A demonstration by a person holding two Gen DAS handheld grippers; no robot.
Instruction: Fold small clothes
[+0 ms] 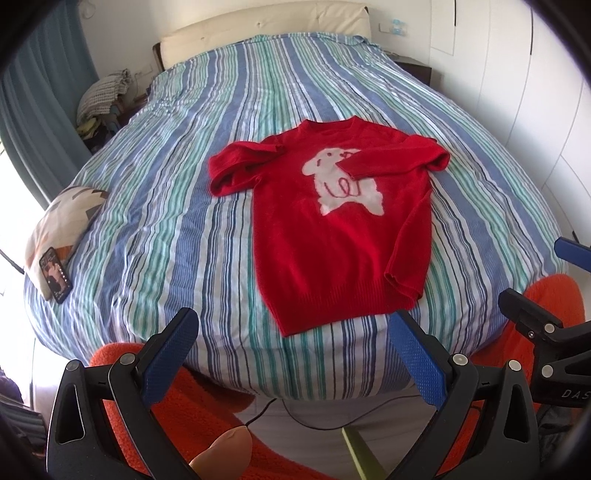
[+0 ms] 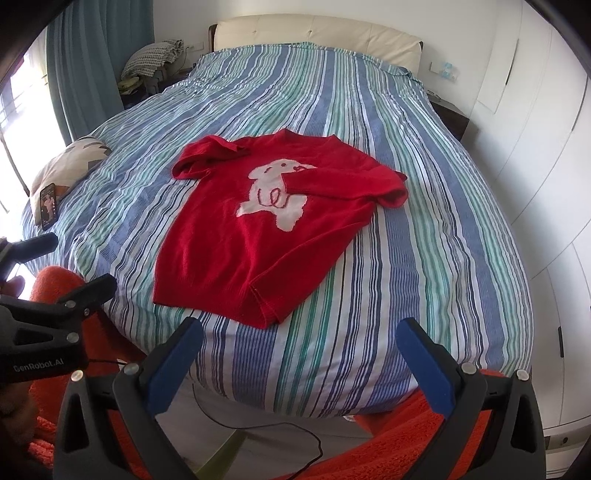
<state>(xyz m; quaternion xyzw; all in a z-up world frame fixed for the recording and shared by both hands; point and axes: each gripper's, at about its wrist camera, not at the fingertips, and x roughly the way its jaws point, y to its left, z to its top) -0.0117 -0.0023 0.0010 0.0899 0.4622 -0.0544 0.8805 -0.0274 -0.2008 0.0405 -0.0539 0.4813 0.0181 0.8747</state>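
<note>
Both of my grippers hang off the foot of the bed, short of the garment. My left gripper (image 1: 291, 325) has its jaws spread wide, blue ribbed pads (image 1: 419, 360) facing each other with nothing between them; my right gripper (image 2: 299, 334) is likewise released and empty. In the left wrist view the right gripper shows at the right edge, and in the right wrist view the left gripper appears at the left edge, so the two sit side by side and apart. The small red knitted sweater with a white lamb motif (image 1: 332, 229) lies flat, front up, on the blue, green and white striped bed cover (image 1: 166, 206), its ribbed hem toward me and its neck toward the cream padded headboard (image 1: 266, 29). One sleeve is folded across the chest and covers part of the lamb; the other sleeve is bunched near the shoulder at the left in both views. Near the left edge of the bed rests a beige patterned cushion (image 1: 62, 218), with a black smartphone with a lit screen (image 1: 55, 275) lying against it. Below the gripper bodies orange fuzzy fabric (image 2: 399, 443) fills the lower frame, and a thin black cable (image 2: 258, 428) trails on the pale floor at the foot of the bed.
</note>
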